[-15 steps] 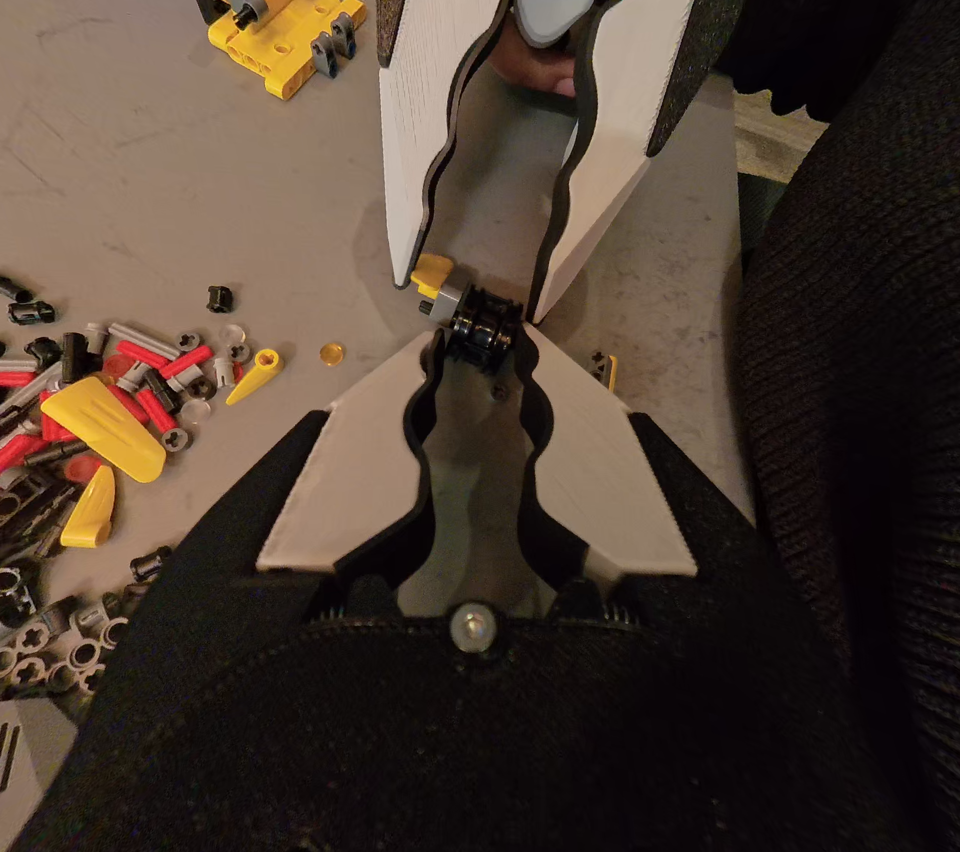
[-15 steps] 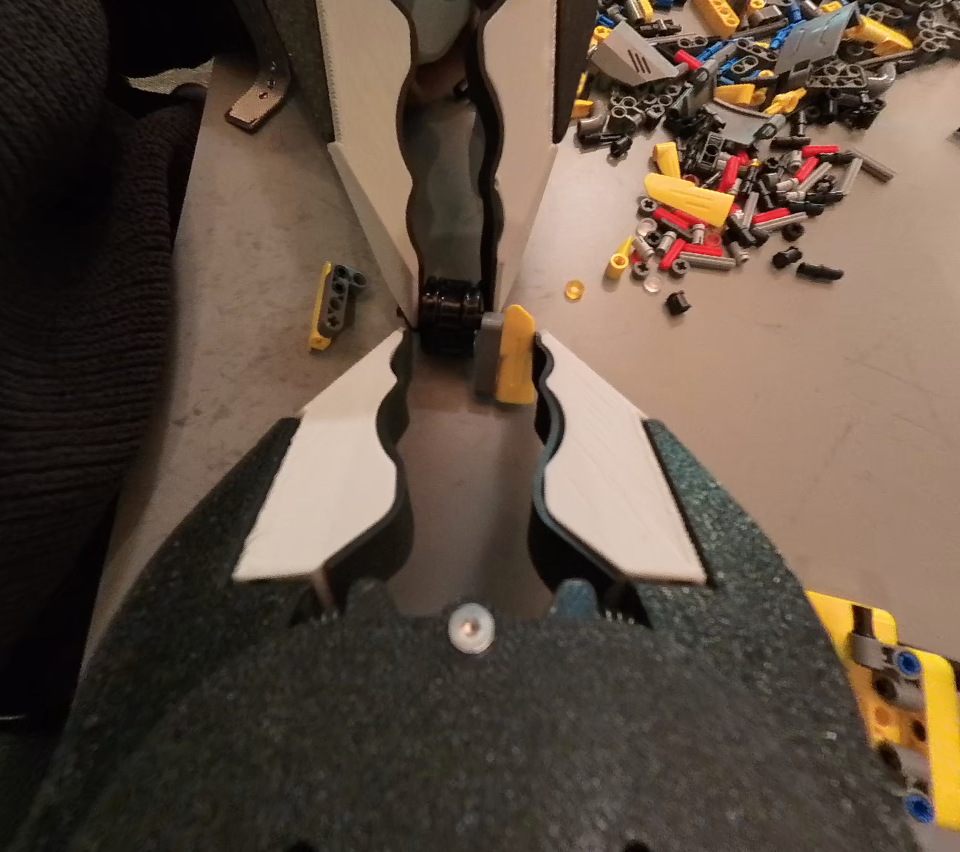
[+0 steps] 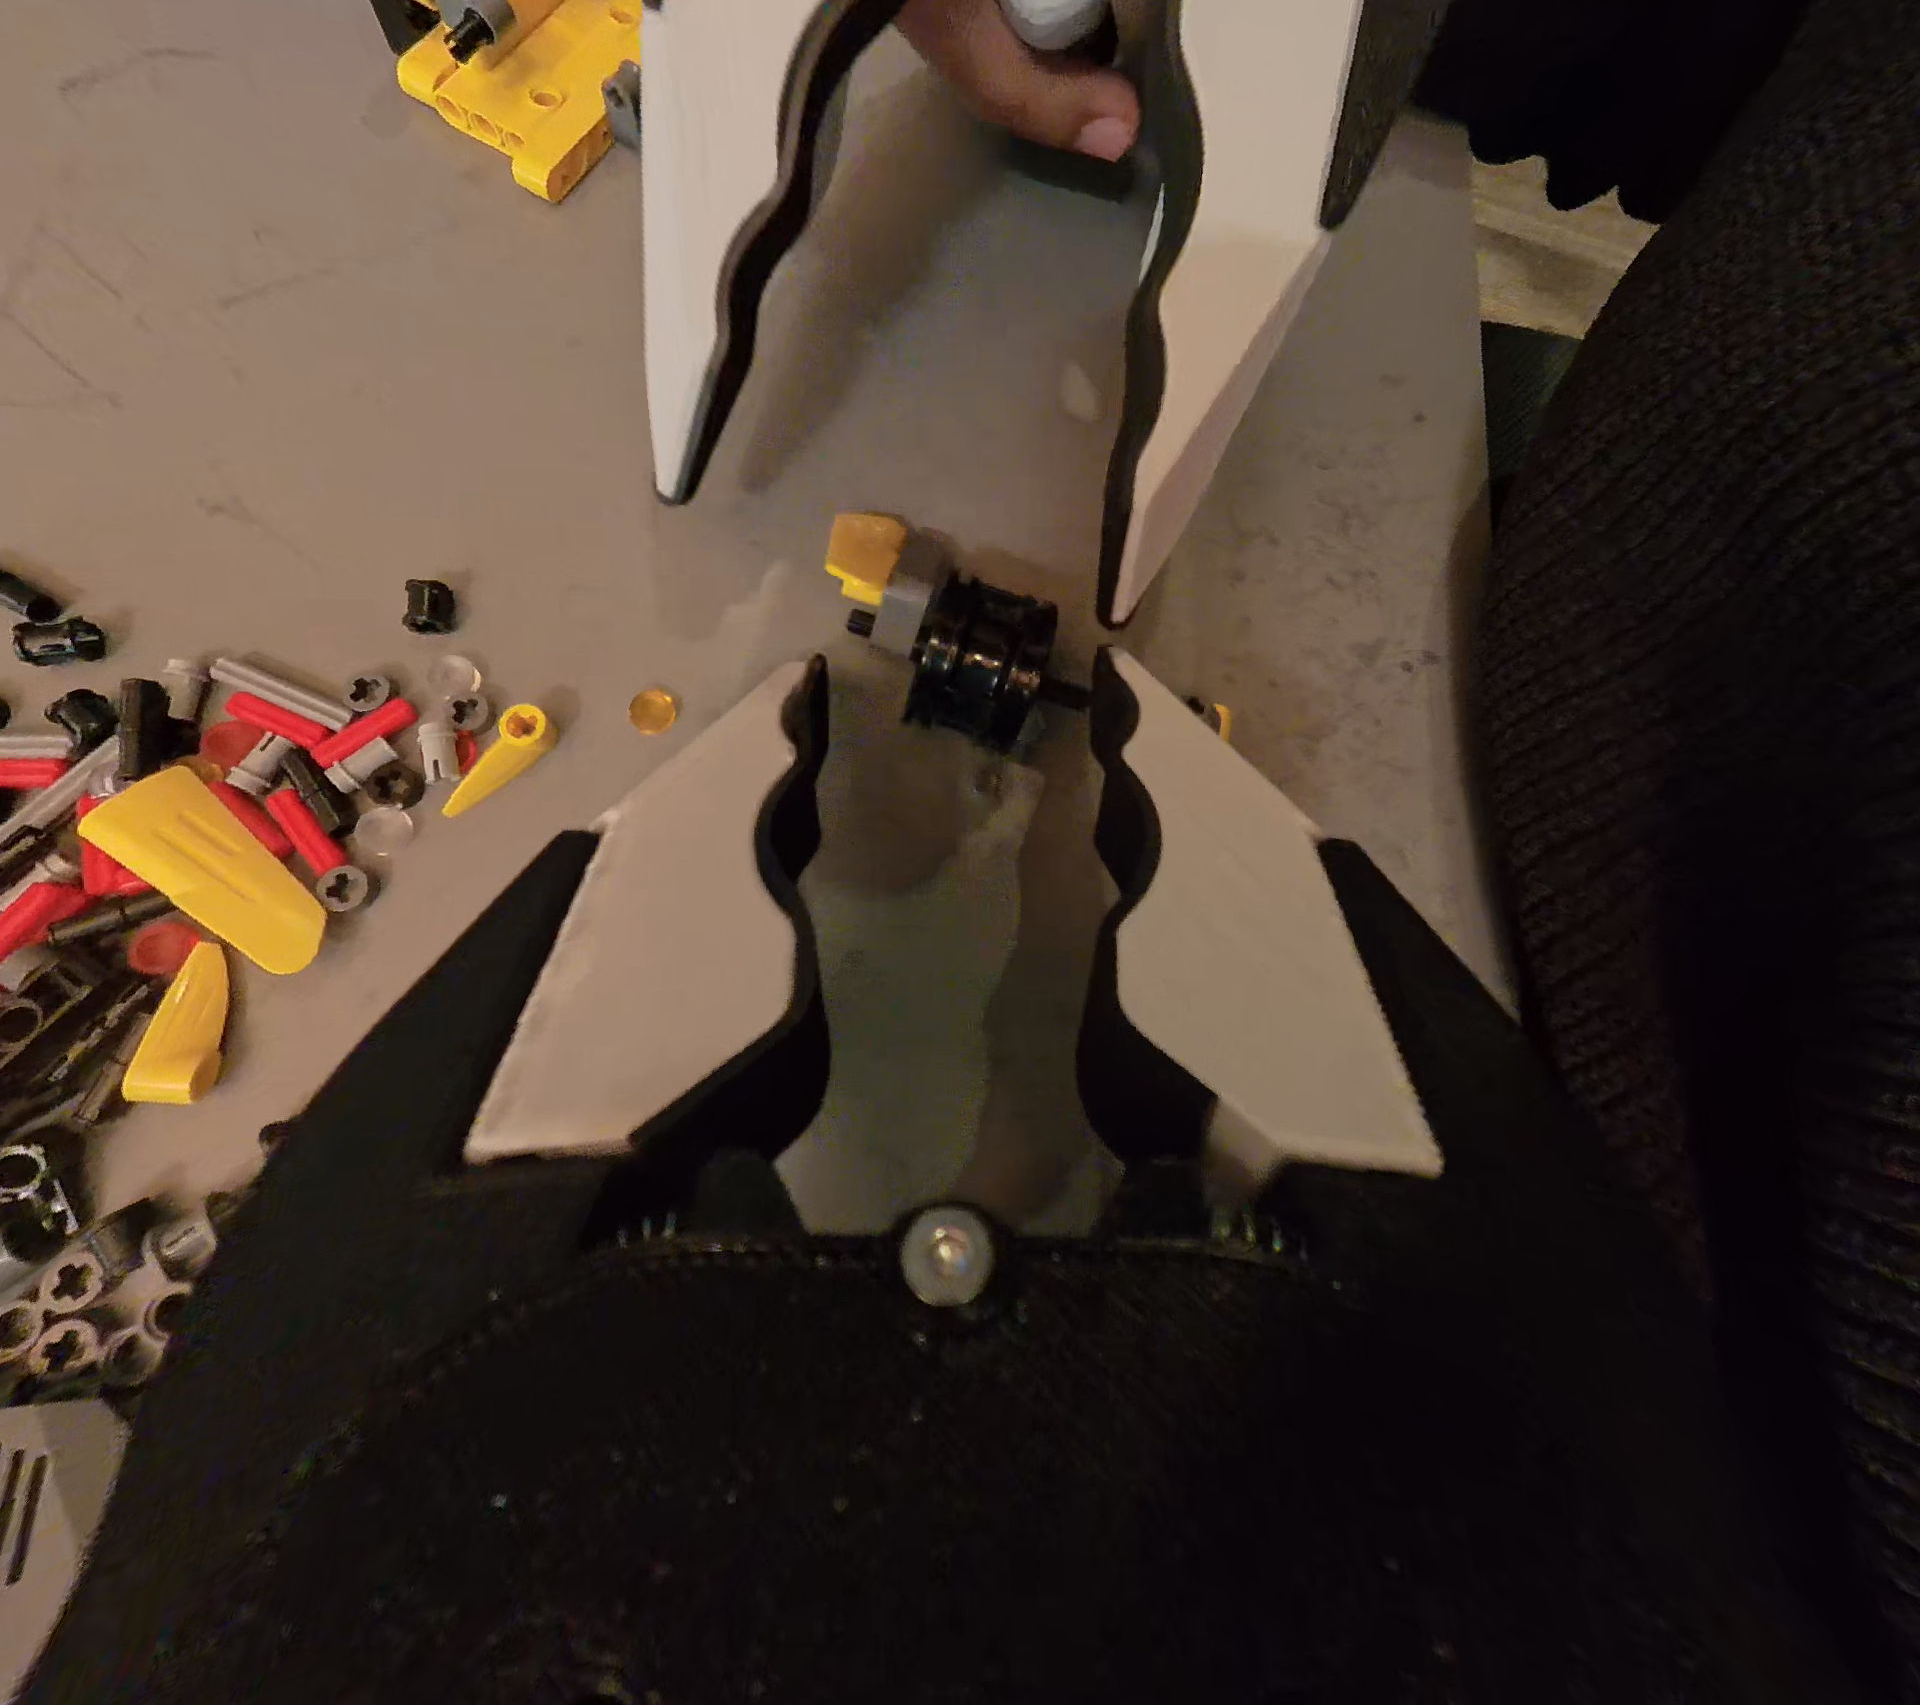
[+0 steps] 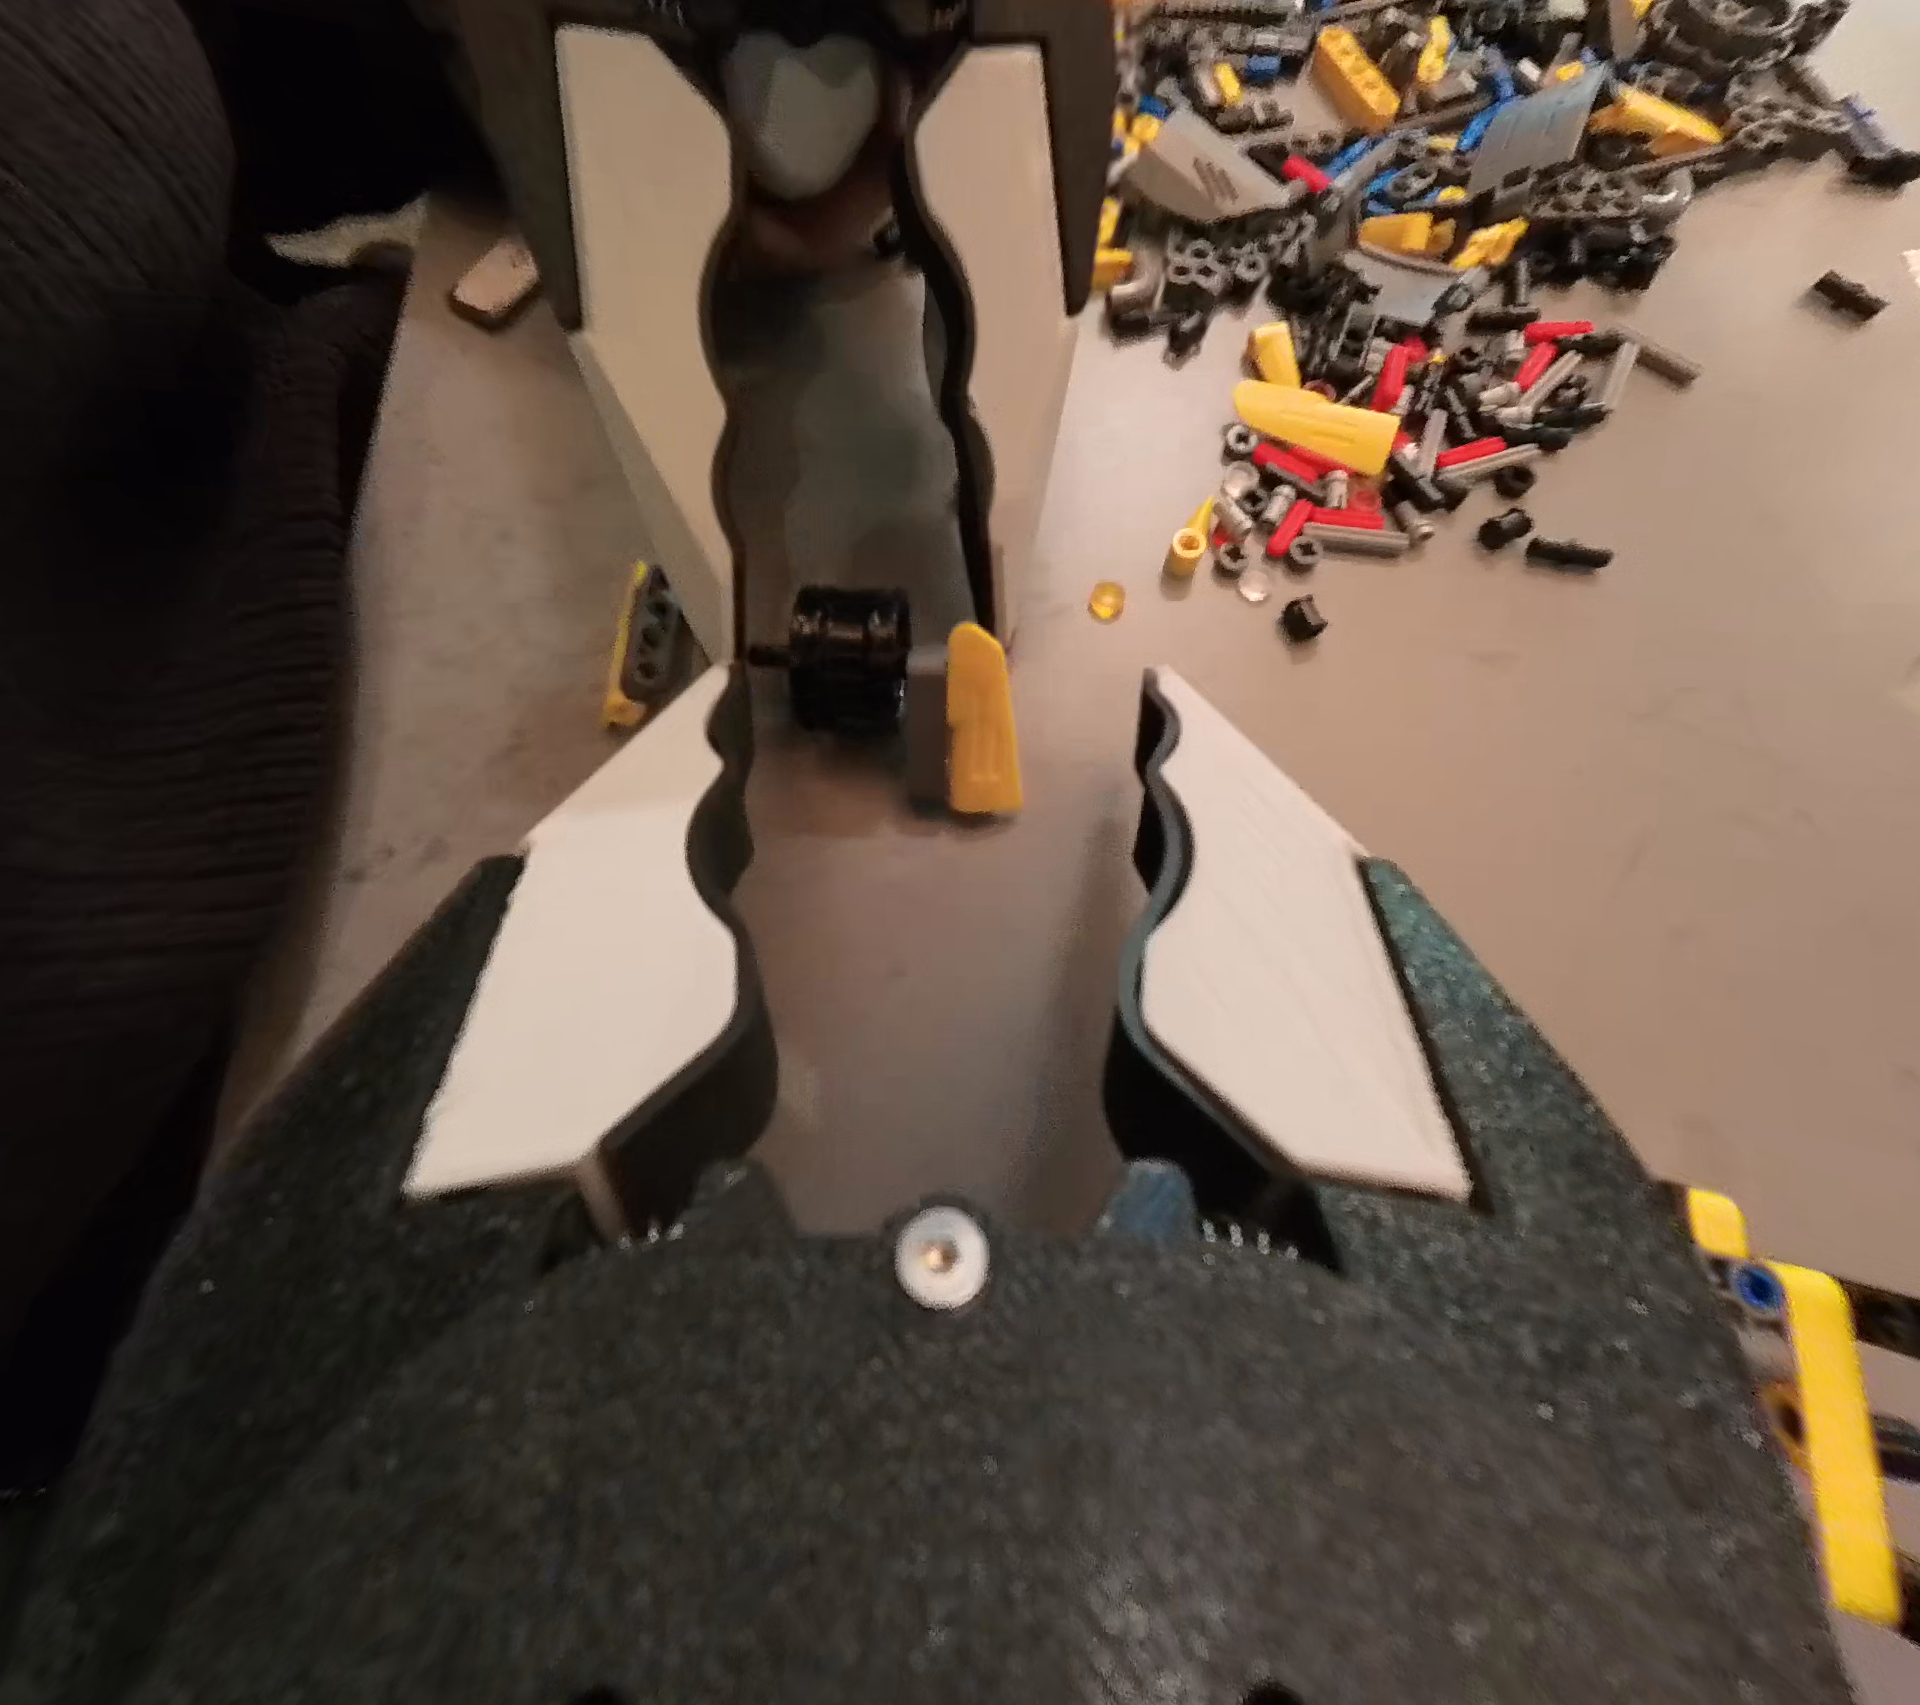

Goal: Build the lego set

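A small assembly, a black wheel hub (image 3: 977, 658) on an axle with a grey and a yellow piece (image 3: 862, 549), lies on the grey table between the two grippers. My left gripper (image 3: 956, 668) is open, its fingertips either side of the hub, and grips nothing. My right gripper (image 4: 940, 679) is open and faces it tip to tip. In the right wrist view the hub (image 4: 847, 658) and yellow piece (image 4: 982, 720) lie just past my right fingertips. The right gripper (image 3: 894, 554) shows at the top of the left wrist view, the left gripper (image 4: 862, 632) at the top of the right wrist view.
A pile of loose red, yellow, grey and black building pieces (image 3: 208, 824) (image 4: 1455, 201) covers one side of the table. A yellow partly built model (image 3: 509, 24) (image 4: 1829, 1447) stands near the right gripper. A small yellow-grey beam (image 4: 644, 647) and an amber stud (image 3: 655, 710) lie close by. A dark sleeve (image 3: 1714, 720) borders the table. My two grippers' fingertips are within a few centimetres of each other.
Both grippers have opened. The left let go of the black hub and the right let go of the yellow and grey end; the assembly now lies free between them.
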Action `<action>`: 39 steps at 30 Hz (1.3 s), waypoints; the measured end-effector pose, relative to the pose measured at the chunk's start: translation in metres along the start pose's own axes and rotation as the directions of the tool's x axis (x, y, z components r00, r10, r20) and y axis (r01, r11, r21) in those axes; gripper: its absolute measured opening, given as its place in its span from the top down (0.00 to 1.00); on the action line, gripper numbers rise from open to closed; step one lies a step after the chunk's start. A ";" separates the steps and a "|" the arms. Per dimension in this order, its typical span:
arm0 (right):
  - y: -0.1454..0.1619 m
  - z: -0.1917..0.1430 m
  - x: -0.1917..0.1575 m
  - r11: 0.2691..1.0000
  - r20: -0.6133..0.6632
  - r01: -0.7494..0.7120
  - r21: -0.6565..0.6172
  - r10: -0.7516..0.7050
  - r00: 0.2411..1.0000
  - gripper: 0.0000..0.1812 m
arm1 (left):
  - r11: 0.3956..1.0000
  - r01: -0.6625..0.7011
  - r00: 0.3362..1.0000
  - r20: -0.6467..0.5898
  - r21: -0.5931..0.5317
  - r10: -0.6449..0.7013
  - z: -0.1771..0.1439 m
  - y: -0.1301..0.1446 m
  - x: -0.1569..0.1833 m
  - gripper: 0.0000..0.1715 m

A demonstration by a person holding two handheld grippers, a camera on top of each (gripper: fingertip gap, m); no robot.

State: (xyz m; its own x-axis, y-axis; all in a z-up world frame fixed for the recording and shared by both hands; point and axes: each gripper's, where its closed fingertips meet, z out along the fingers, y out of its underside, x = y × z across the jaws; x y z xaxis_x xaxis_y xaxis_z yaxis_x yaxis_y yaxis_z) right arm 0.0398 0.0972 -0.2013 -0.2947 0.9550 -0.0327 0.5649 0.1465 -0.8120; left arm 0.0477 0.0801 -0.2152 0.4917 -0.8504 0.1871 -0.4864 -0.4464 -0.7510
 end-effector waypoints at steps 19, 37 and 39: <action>-0.043 -0.040 0.046 0.906 -0.066 -0.172 0.386 0.214 0.975 0.58 | 0.961 -0.068 0.946 0.324 0.267 -0.023 -0.057 -0.033 -0.050 0.64; -0.037 -0.017 0.022 0.966 -0.093 -0.014 0.260 0.039 0.995 0.76 | 0.907 -0.115 0.920 0.387 0.404 -0.056 -0.081 -0.050 -0.060 0.29; -0.039 -0.020 0.020 0.961 -0.089 -0.006 0.275 0.031 0.996 0.83 | 0.898 -0.169 0.909 0.416 0.407 -0.017 -0.083 -0.056 -0.054 0.27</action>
State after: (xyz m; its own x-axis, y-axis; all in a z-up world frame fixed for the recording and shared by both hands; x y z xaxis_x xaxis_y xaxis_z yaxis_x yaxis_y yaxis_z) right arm 0.0271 0.1162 -0.1590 -0.2069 0.9783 -0.0060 0.3323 0.0645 -0.9410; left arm -0.0116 0.1275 -0.1306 0.7559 -0.6498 -0.0806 -0.2261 -0.1435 -0.9635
